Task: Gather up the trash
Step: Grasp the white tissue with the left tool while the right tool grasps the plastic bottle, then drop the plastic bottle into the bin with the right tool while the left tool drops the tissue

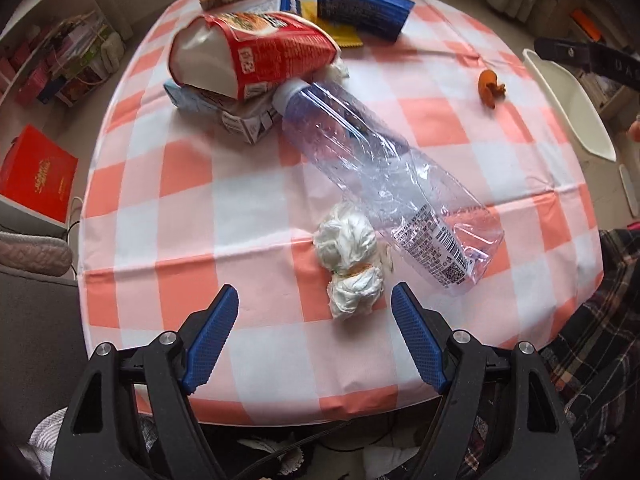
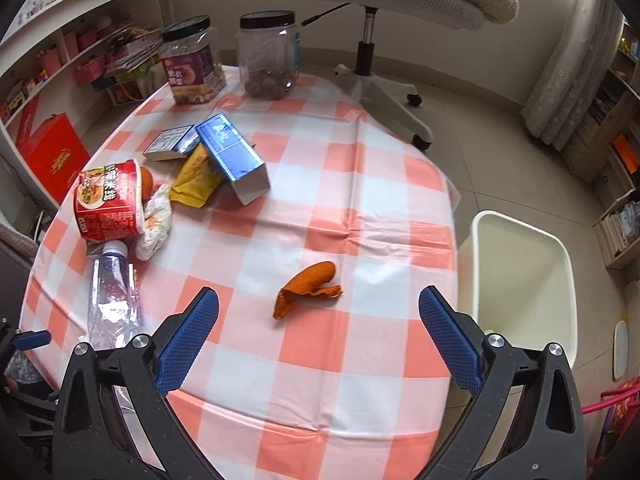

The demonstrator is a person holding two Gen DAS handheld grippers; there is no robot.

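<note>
Trash lies on a table with a pink-and-white checked cloth [image 1: 200,216]. My left gripper [image 1: 314,300] is open and empty, just short of a crumpled white tissue [image 1: 348,256]. An empty clear plastic bottle [image 1: 380,172] lies beside the tissue. A red paper noodle cup [image 1: 260,52] lies on its side on flattened cartons [image 1: 240,116]. My right gripper [image 2: 318,304] is open and empty, with an orange peel [image 2: 304,286] on the cloth between and just beyond its fingers. A white bin [image 2: 524,276] stands on the floor right of the table.
A blue box [image 2: 236,160], a yellow wrapper [image 2: 196,180], a second tissue [image 2: 154,222] and a small carton [image 2: 172,144] lie mid-table. Two black-lidded jars [image 2: 192,64] stand at the far edge. A swivel chair [image 2: 376,68] stands beyond; shelves [image 2: 60,60] line the left wall.
</note>
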